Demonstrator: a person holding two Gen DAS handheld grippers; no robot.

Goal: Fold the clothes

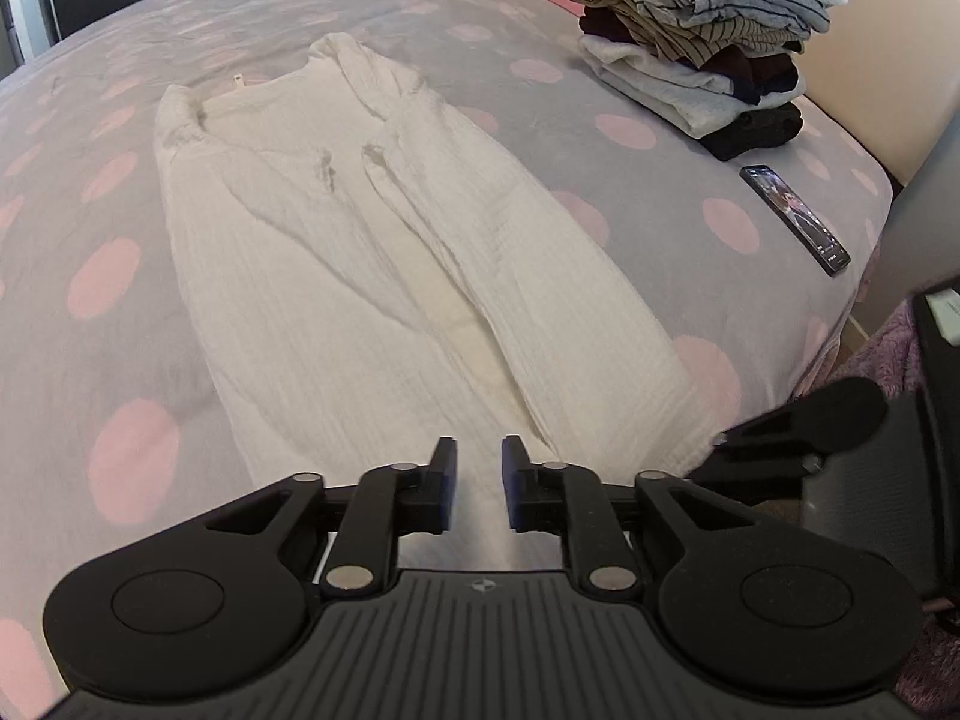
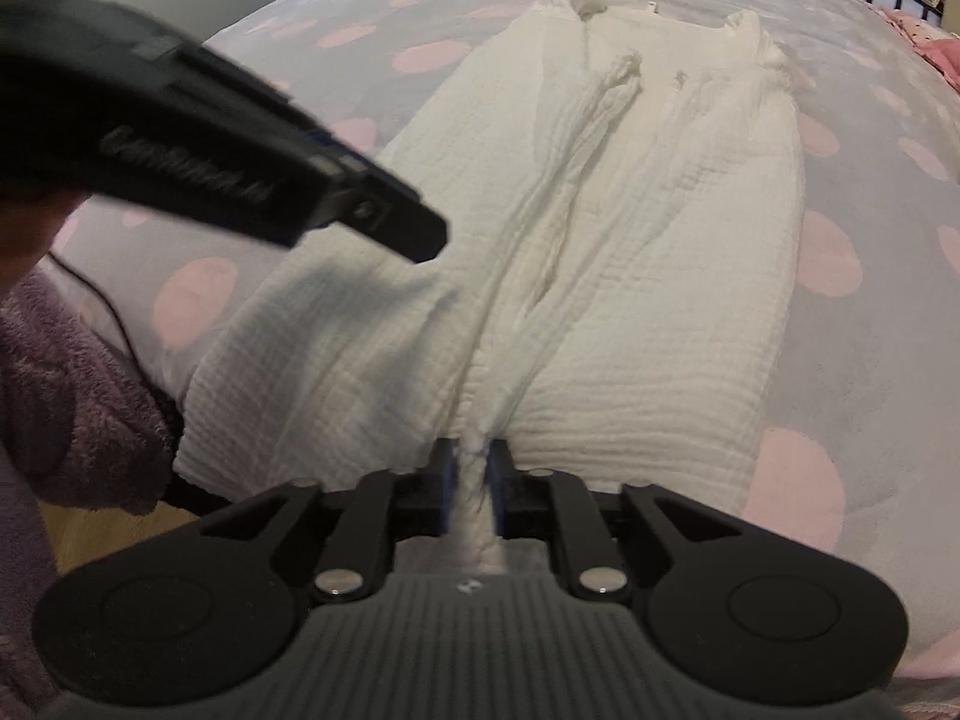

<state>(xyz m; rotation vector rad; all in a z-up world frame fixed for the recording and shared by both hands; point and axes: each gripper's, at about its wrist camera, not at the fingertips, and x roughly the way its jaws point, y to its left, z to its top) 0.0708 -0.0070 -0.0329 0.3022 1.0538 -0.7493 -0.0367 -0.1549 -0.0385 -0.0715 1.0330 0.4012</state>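
A white crinkled garment (image 1: 360,240) lies lengthwise on the bed, both sides folded toward its middle, its neck end far from me. My left gripper (image 1: 479,483) hovers over its near hem with the jaws open and empty. My right gripper (image 2: 470,489) is shut on a bunch of the garment's (image 2: 630,276) near hem. The right gripper also shows in the left wrist view (image 1: 798,438), at the hem's right corner. The left gripper crosses the right wrist view (image 2: 240,168) at upper left, above the cloth.
The bedspread (image 1: 90,192) is grey with pink dots. A stack of folded clothes (image 1: 696,42) stands at the far right, with a phone (image 1: 795,217) in front of it near the bed's edge. A purple fleece sleeve (image 2: 72,408) is at the left.
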